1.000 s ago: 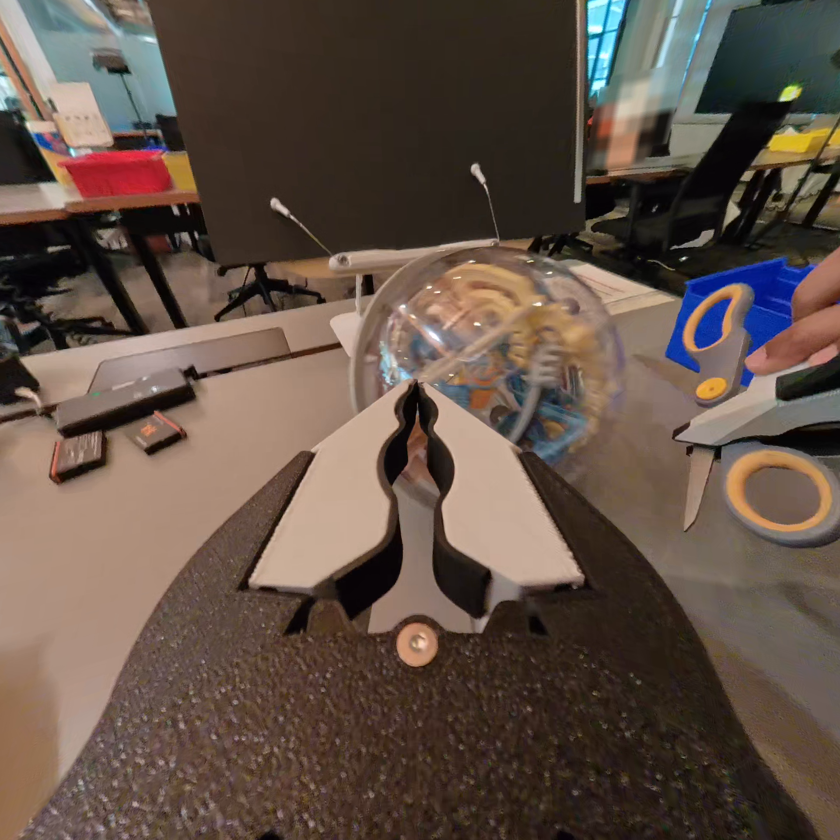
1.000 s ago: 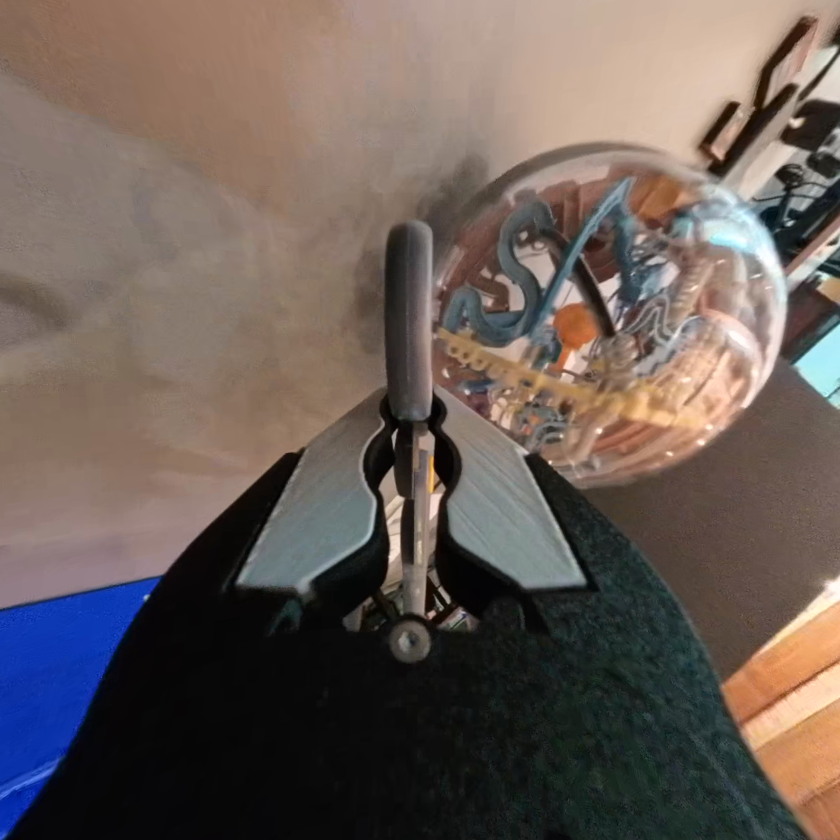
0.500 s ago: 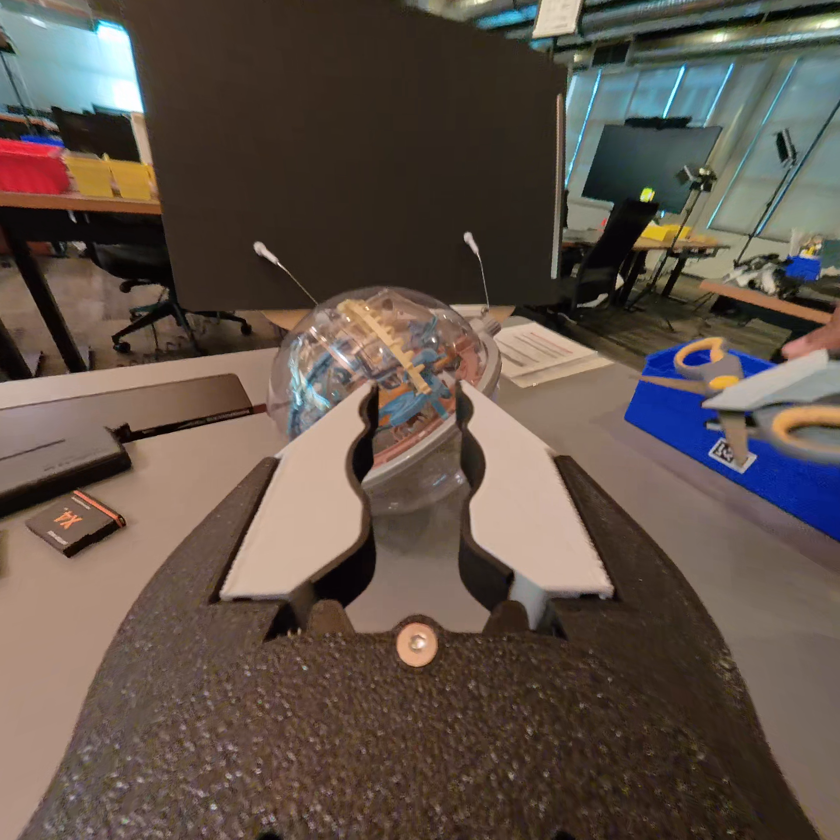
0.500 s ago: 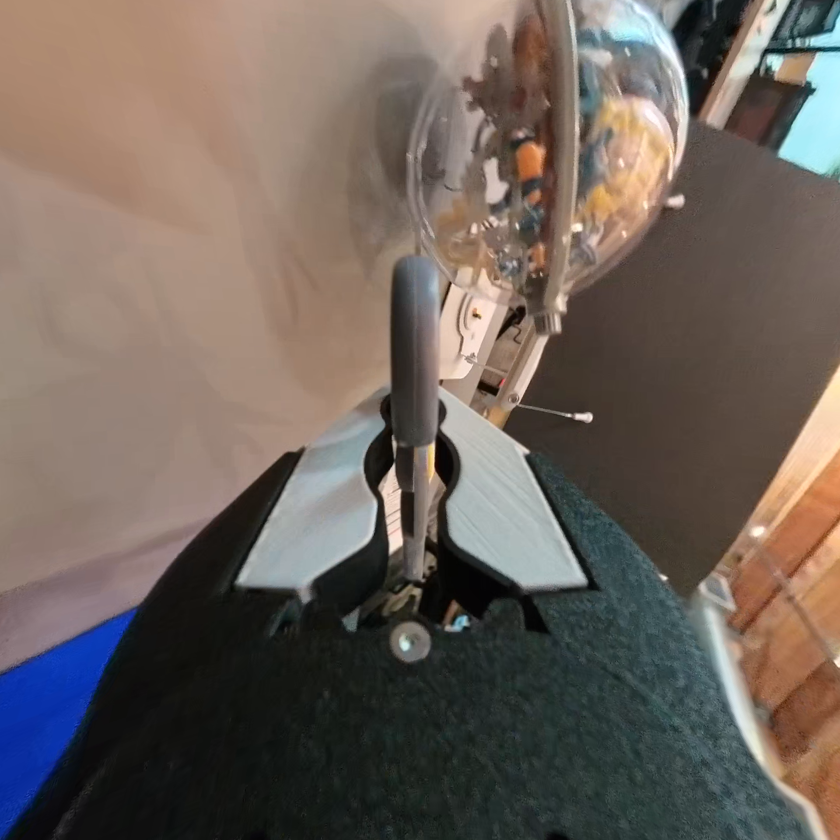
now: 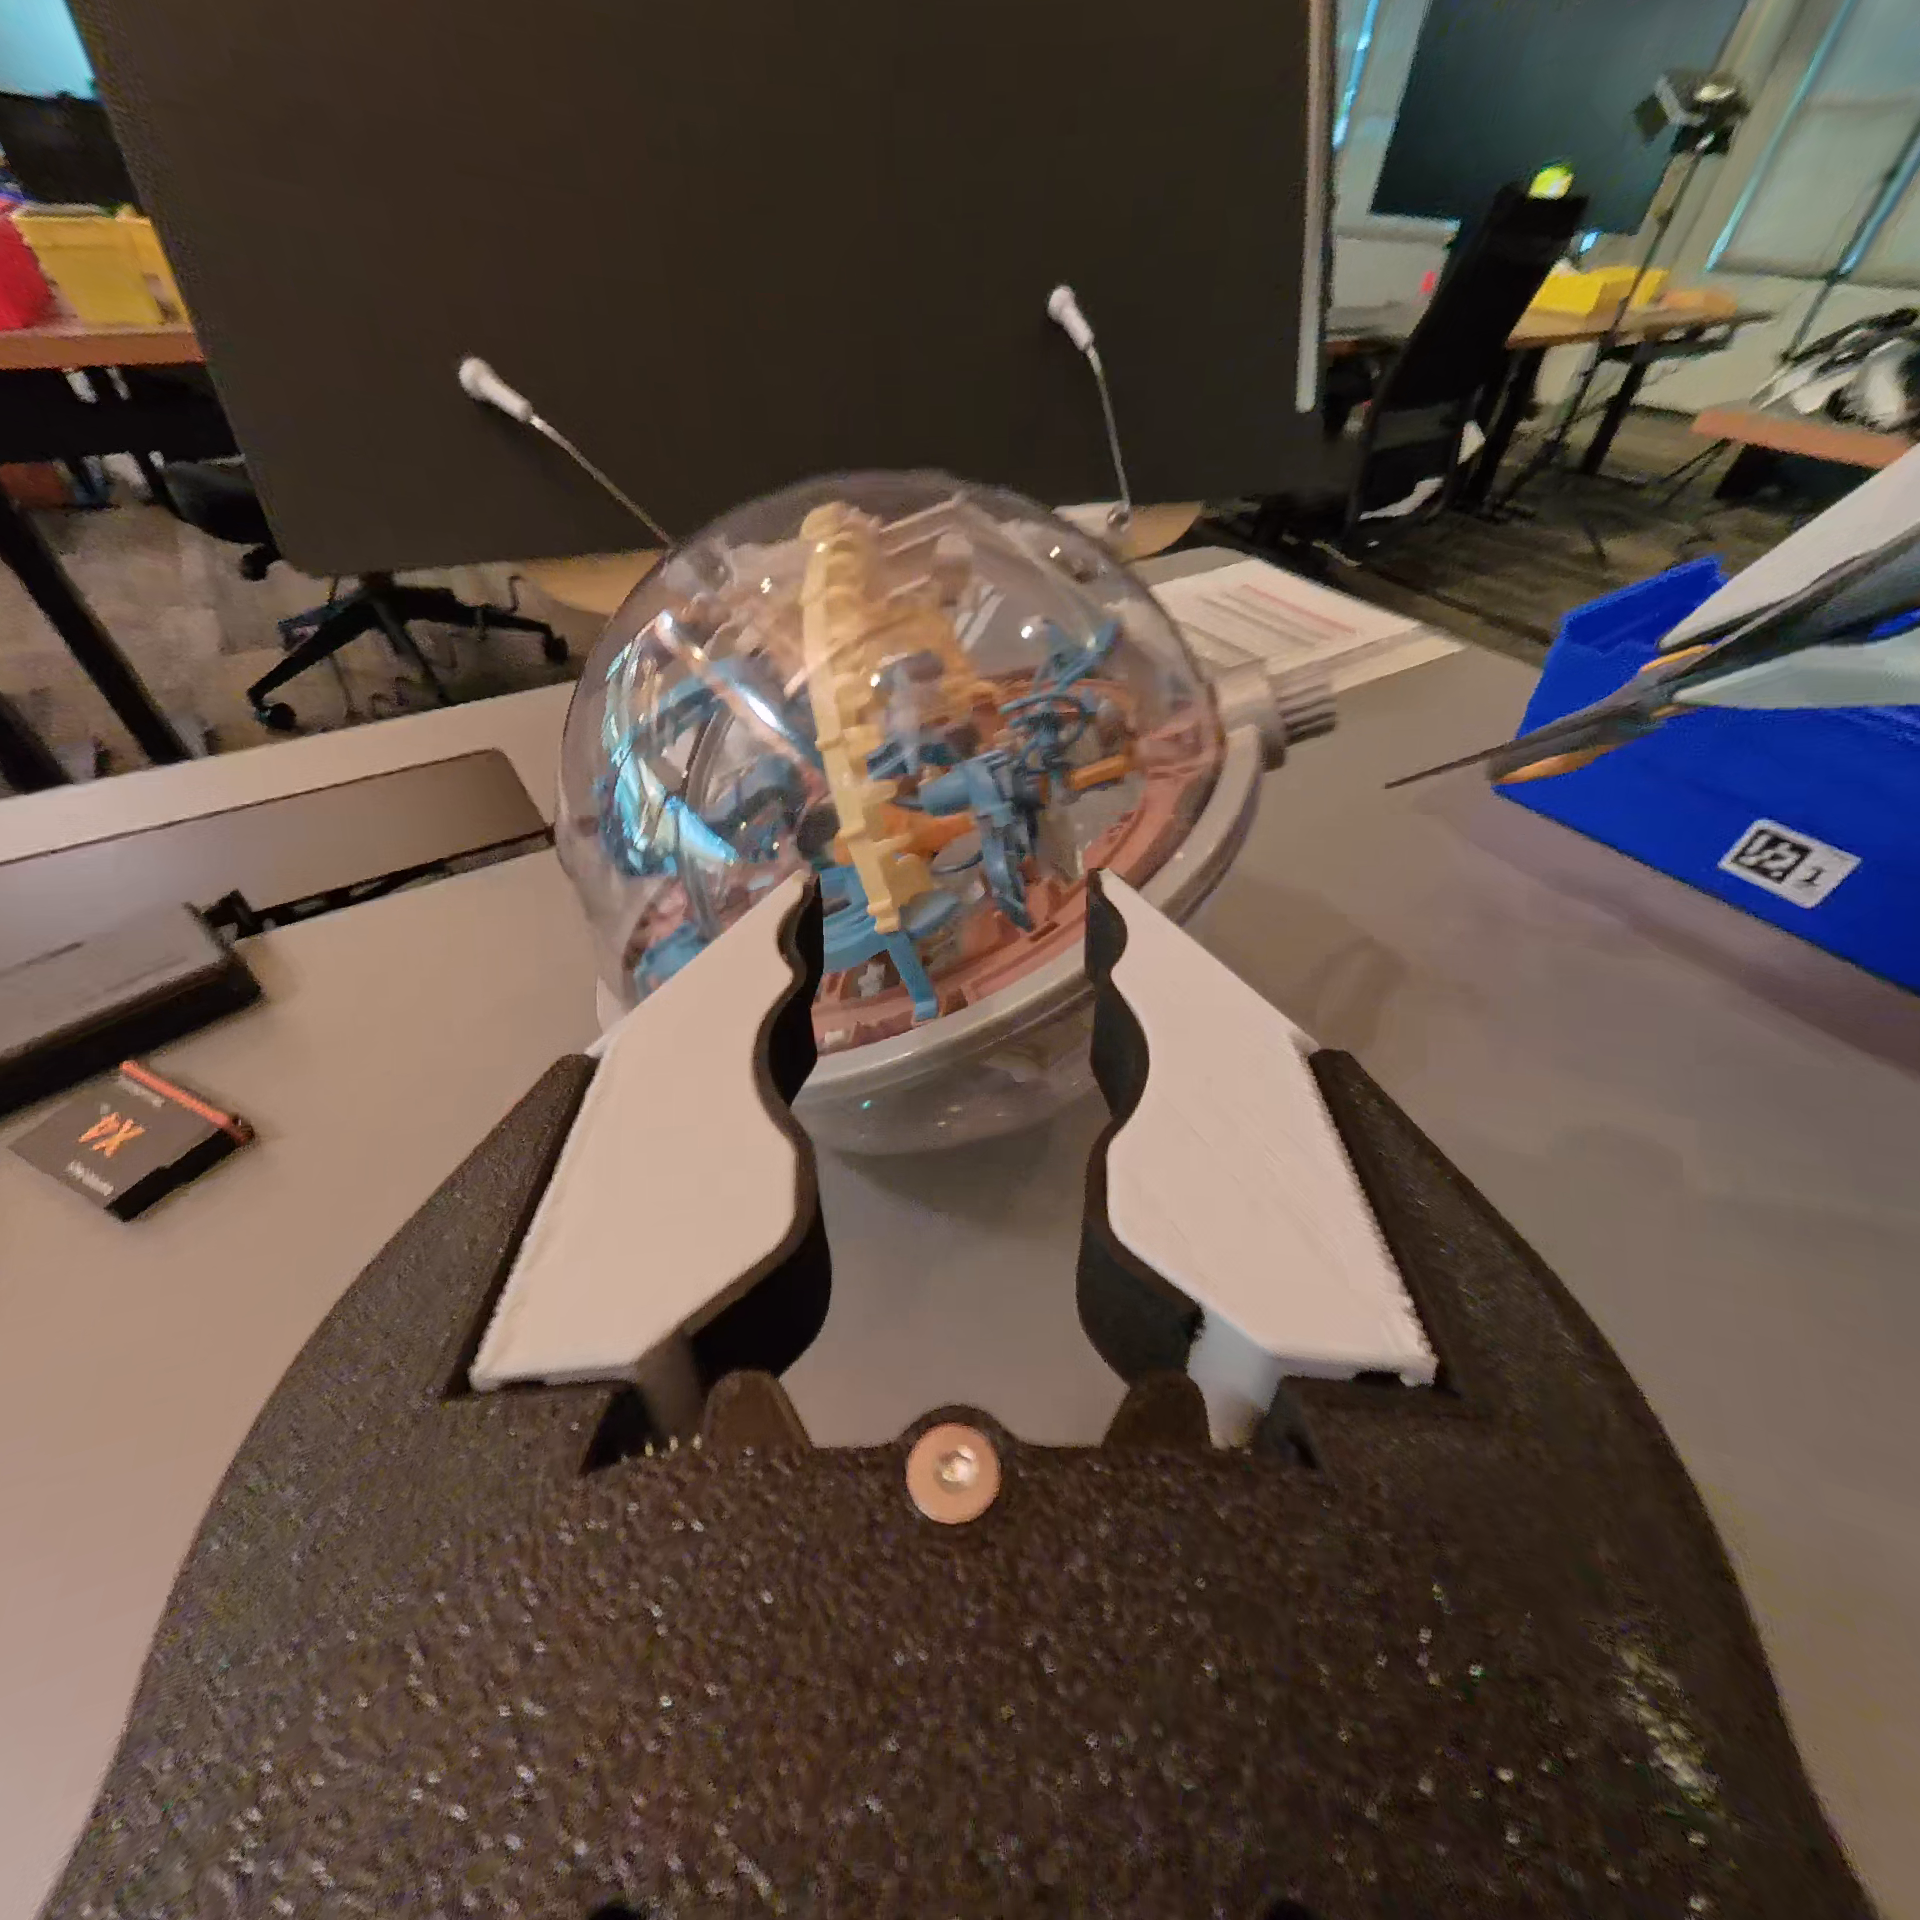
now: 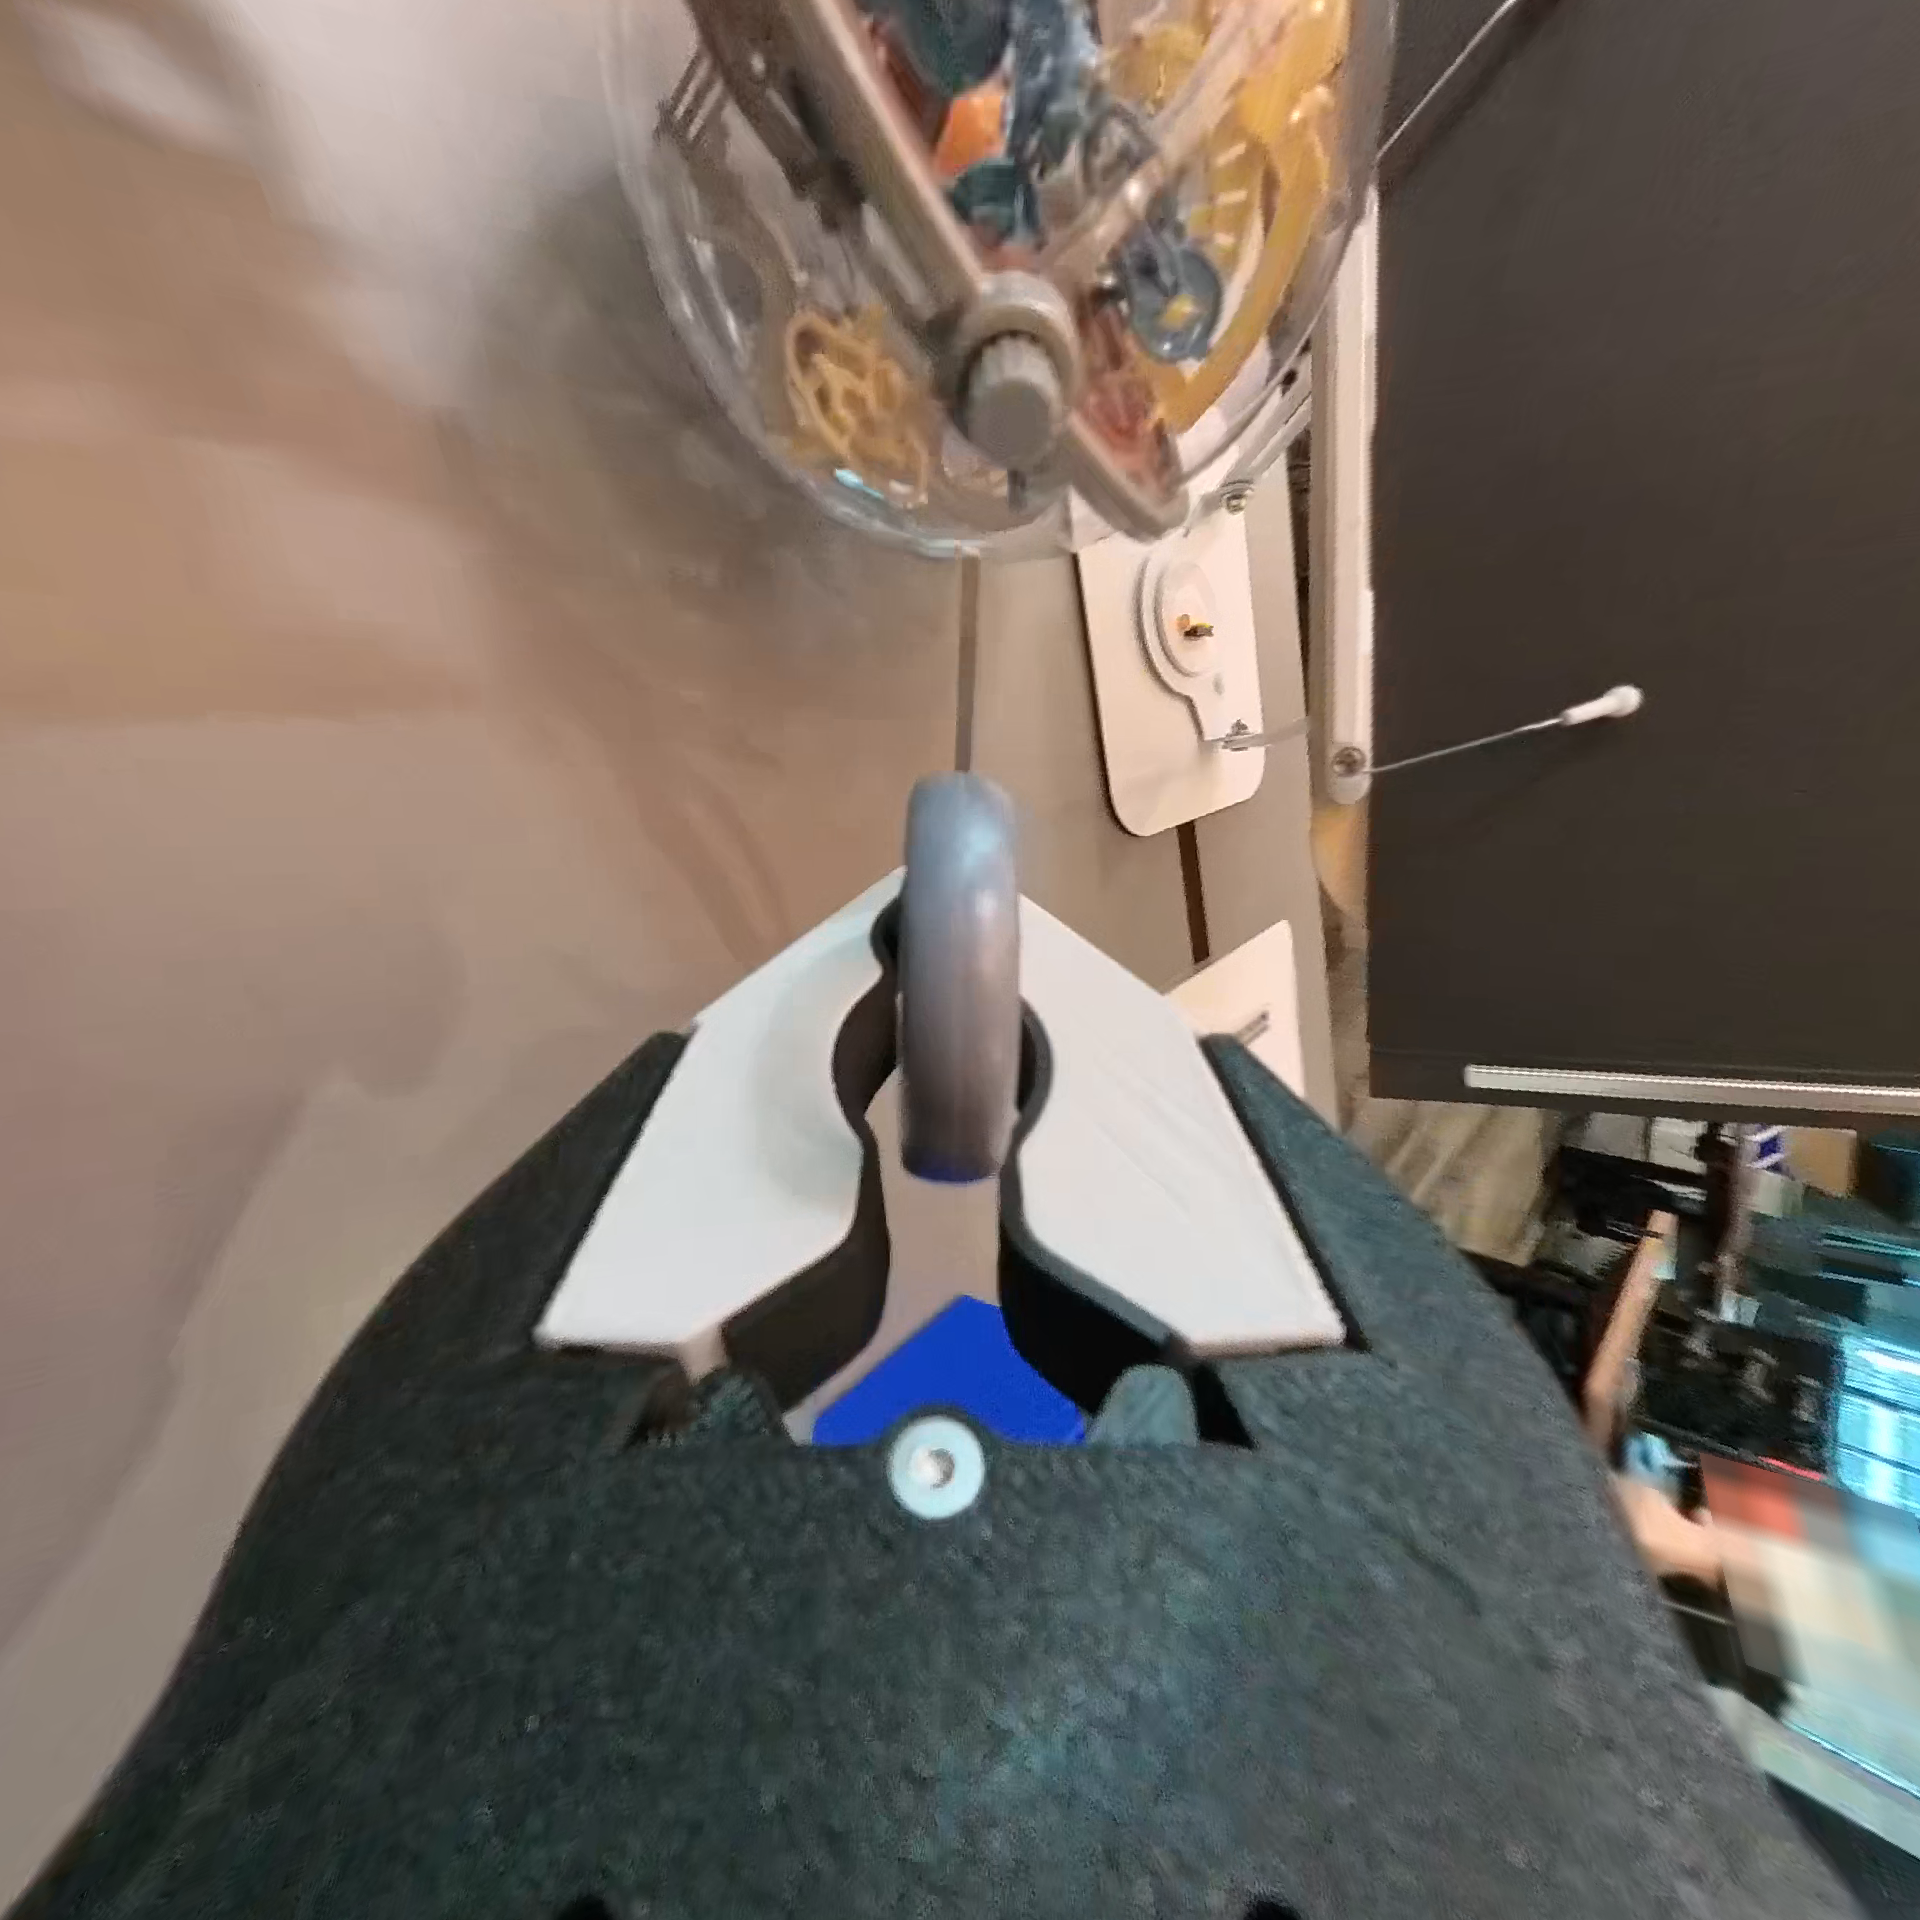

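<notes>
A clear plastic maze ball (image 5: 883, 769) with blue, yellow and orange tracks inside sits on the grey table (image 5: 1455, 1091), right in front of my left gripper (image 5: 951, 904). The left gripper is open and empty, with its tips on either side of the ball's near lower part. My right gripper (image 6: 956, 920) is shut on the grey handle loop of a pair of scissors (image 6: 956, 852). In the left wrist view it (image 5: 1766, 623) holds the scissors (image 5: 1558, 743) in the air over a blue bin (image 5: 1714, 810). The ball also shows at the top of the right wrist view (image 6: 987, 260).
A black board (image 5: 707, 260) stands behind the ball, with two thin white-tipped rods (image 5: 1086, 343) and a white base plate (image 6: 1174, 675) before it. A small black pack (image 5: 130, 1138) and a flat black device (image 5: 104, 987) lie at the left. Papers (image 5: 1278, 623) lie at the back right.
My left gripper went from shut to wide open and drew level in front of the ball. My right gripper carried the scissors up and away to above the blue bin, rolling as it went.
</notes>
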{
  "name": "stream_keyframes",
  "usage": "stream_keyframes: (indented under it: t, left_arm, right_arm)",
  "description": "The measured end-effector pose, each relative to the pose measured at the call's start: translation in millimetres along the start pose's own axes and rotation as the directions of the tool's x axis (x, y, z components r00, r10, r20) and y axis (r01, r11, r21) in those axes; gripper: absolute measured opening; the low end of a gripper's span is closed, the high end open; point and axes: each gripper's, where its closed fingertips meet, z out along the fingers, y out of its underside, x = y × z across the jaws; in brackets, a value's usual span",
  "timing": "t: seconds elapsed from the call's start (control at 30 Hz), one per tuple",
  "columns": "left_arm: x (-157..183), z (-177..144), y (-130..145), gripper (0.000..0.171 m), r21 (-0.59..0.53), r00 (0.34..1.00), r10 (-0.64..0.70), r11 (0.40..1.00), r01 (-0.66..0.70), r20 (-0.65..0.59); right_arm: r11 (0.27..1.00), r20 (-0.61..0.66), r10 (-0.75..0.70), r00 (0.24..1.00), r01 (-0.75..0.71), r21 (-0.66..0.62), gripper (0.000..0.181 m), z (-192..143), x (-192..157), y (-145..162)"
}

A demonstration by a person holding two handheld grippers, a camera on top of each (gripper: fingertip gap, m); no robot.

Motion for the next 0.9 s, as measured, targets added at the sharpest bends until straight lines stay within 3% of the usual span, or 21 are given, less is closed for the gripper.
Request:
stream_keyframes:
  t: [0.13,0.27,0.4,0.57,0.67,0.77,0.9]
  left_arm:
    - [1,-5,18,0.050,-0.012,0.997,-0.075,0.997,0.075,0.028]
    - [-13,-19,32,0.050,0.018,0.945,-0.326,0.945,0.326,0.020]
    - [-37,-32,46,0.050,0.060,0.779,-0.626,0.776,0.627,-0.046]
    - [2,-16,56,0.050,-0.147,0.563,-0.779,0.613,0.776,-0.275]
    - [23,-11,45,0.053,-0.178,0.528,-0.755,0.624,0.761,-0.389]
    - [39,-13,31,0.045,-0.186,0.518,-0.703,0.663,0.726,-0.487]
    - [44,-19,23,0.036,-0.164,0.586,-0.638,0.734,0.659,-0.500]
  right_arm:
    - [0.999,-0.002,0.044,0.999,-0.044,0.031,0.010,4,4,0]
    - [0.995,-0.015,0.083,0.996,-0.082,0.050,0.010,10,14,3]
    - [0.987,-0.022,0.150,0.988,-0.149,0.068,0.009,20,26,5]
    - [0.974,0.035,0.224,0.974,-0.225,0.012,0.010,46,30,19]
    - [0.976,0.116,0.218,0.969,-0.217,-0.024,0.010,58,12,22]
    - [0.993,0.107,0.108,0.988,-0.102,-0.067,0.009,63,1,28]
    - [0.991,0.149,0.116,0.982,-0.106,-0.076,0.009,64,-9,30]
